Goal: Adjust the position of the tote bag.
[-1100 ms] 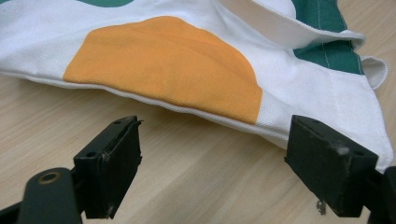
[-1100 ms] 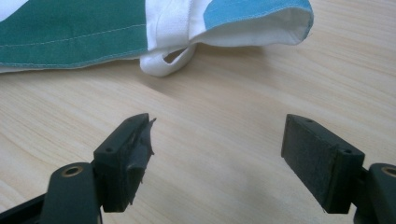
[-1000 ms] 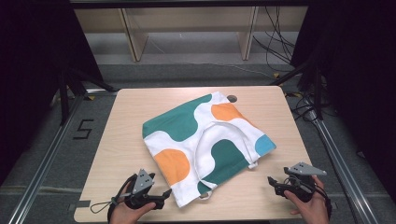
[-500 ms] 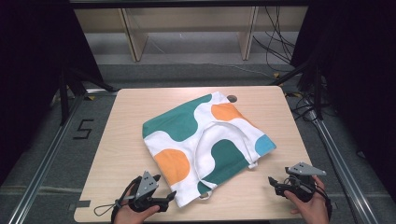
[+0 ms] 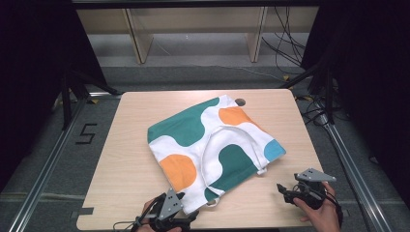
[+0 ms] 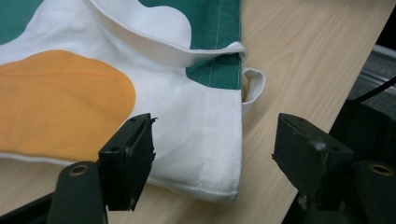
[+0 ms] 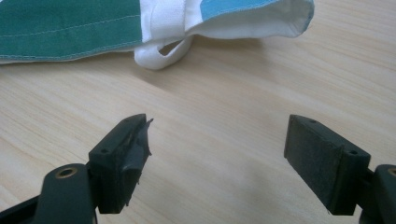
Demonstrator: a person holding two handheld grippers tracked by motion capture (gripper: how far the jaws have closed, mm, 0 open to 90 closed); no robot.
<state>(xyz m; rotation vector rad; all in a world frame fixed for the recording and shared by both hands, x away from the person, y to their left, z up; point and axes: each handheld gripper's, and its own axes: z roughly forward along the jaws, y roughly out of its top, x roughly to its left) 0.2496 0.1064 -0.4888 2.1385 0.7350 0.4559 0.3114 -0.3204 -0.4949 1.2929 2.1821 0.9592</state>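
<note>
A cloth tote bag [image 5: 227,145], white with green, orange and blue blobs, lies flat and askew on the wooden table [image 5: 130,159], its white strap [image 5: 205,159] resting on top. At the front edge, my left gripper [image 5: 189,216] is open at the bag's near corner. In the left gripper view that white corner [image 6: 205,149] lies between the jaws of the gripper [image 6: 215,154]; they have just been closing a little and the pads stand clear of the cloth. My right gripper [image 5: 282,190] is open over bare wood, short of the bag's strap loop [image 7: 163,53].
A small round hole [image 5: 240,102] sits in the table's far edge behind the bag. Metal rails [image 5: 48,164] run along both sides of the table. Wooden shelving [image 5: 193,29] and loose cables [image 5: 285,53] lie beyond. A "5" mark [image 5: 87,134] is on the floor at left.
My left gripper has slid right along the front edge, up to the bag's near corner. The right gripper and the bag have stayed put.
</note>
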